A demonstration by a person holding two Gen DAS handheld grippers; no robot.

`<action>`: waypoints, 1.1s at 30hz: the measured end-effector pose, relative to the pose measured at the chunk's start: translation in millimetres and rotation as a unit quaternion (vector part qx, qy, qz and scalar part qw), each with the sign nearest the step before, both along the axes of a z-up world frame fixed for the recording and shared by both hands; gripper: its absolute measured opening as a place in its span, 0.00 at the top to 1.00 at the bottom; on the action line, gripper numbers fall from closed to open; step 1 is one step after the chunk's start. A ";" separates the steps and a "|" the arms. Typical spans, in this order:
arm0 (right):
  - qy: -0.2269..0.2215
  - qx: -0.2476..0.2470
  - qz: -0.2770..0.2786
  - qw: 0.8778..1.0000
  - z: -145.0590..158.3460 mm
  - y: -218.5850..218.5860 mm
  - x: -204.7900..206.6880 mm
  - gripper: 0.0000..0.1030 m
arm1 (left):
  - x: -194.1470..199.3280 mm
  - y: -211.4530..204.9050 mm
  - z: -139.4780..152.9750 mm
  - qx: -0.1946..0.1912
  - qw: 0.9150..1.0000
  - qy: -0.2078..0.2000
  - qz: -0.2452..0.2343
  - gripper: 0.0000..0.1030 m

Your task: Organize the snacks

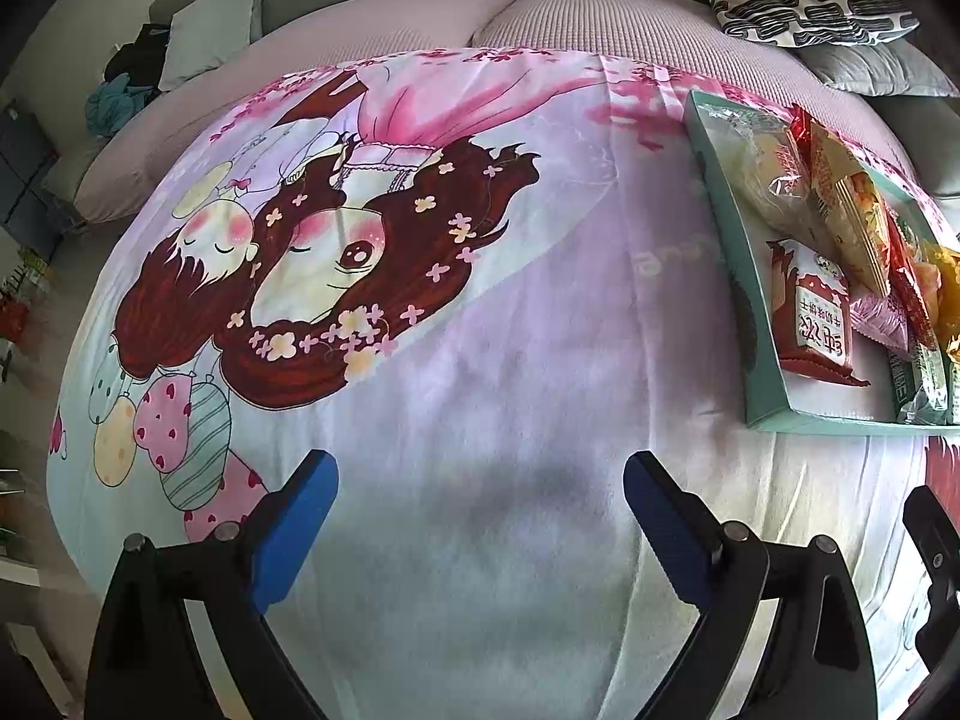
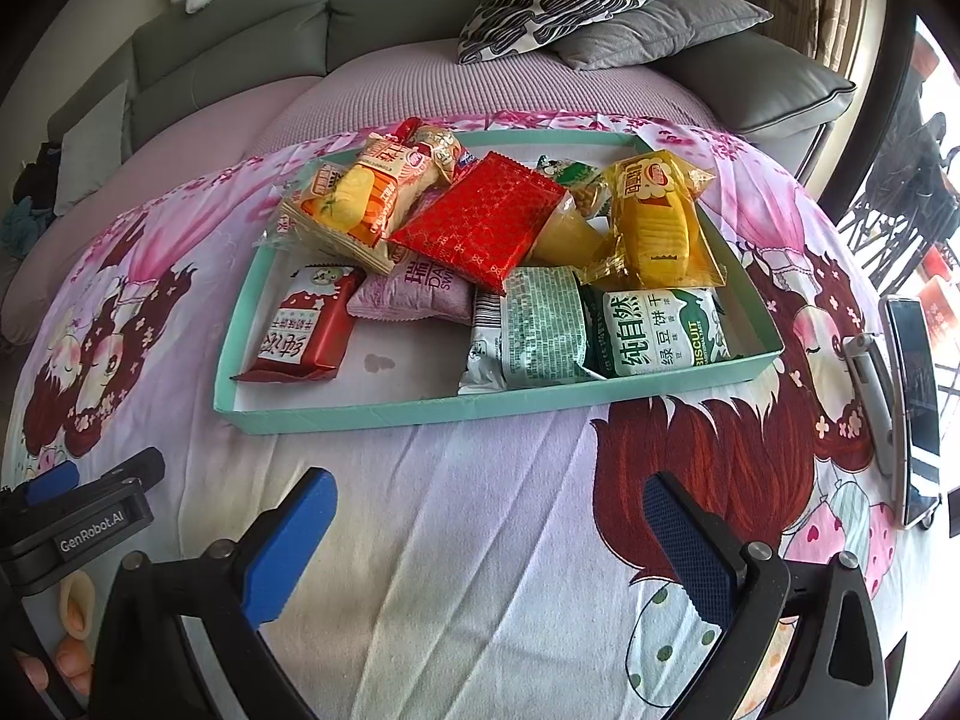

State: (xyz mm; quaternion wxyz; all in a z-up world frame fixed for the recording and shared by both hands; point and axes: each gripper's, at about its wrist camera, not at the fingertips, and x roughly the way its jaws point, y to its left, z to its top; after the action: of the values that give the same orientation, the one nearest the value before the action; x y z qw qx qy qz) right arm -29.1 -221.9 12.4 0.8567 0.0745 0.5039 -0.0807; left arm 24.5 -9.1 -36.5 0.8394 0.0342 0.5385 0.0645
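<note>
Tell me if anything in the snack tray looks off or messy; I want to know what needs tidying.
The packets in the teal tray are heaped, not lined up: the red foil packet lies tilted on others, and the front-left floor is bare but for a small dark stain. Nothing looks torn or spilled outside the tray.

Left wrist view: looks low and forward across the printed blanket, the teal tray of snacks at 2 o'clock near the frame edge. Right wrist view: faces the same tray head-on at 12 o'clock, close. Both share tray, blanket and patterned cushion.
</note>
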 end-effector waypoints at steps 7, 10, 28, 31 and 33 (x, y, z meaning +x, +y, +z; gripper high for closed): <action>0.000 0.000 0.000 1.000 0.3 0.1 1.5 0.00 | -0.1 0.0 -0.4 0.000 1.000 0.001 0.000 0.07; 0.001 0.000 0.000 1.000 -0.2 0.0 0.9 0.00 | 0.1 -0.1 -0.4 0.001 1.000 0.001 0.000 0.07; 0.003 -0.001 0.000 1.000 -1.6 -1.0 -0.2 0.00 | 0.1 2.1 0.1 -0.001 1.000 -0.002 0.002 0.07; 0.003 -0.001 0.000 1.000 -1.7 -1.3 -0.9 0.00 | -1.4 1.3 4.8 -0.003 1.000 -0.014 0.001 0.07; 0.003 -0.001 0.000 1.000 -1.8 -1.5 -1.2 0.00 | -1.2 1.1 6.1 -0.003 1.000 -0.017 0.002 0.07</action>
State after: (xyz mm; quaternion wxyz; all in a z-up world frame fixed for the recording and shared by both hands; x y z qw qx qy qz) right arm -30.3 -223.4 10.6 0.8555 0.0739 0.5060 -0.0814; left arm 23.2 -8.0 -30.3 0.8483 0.0295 0.5246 0.0650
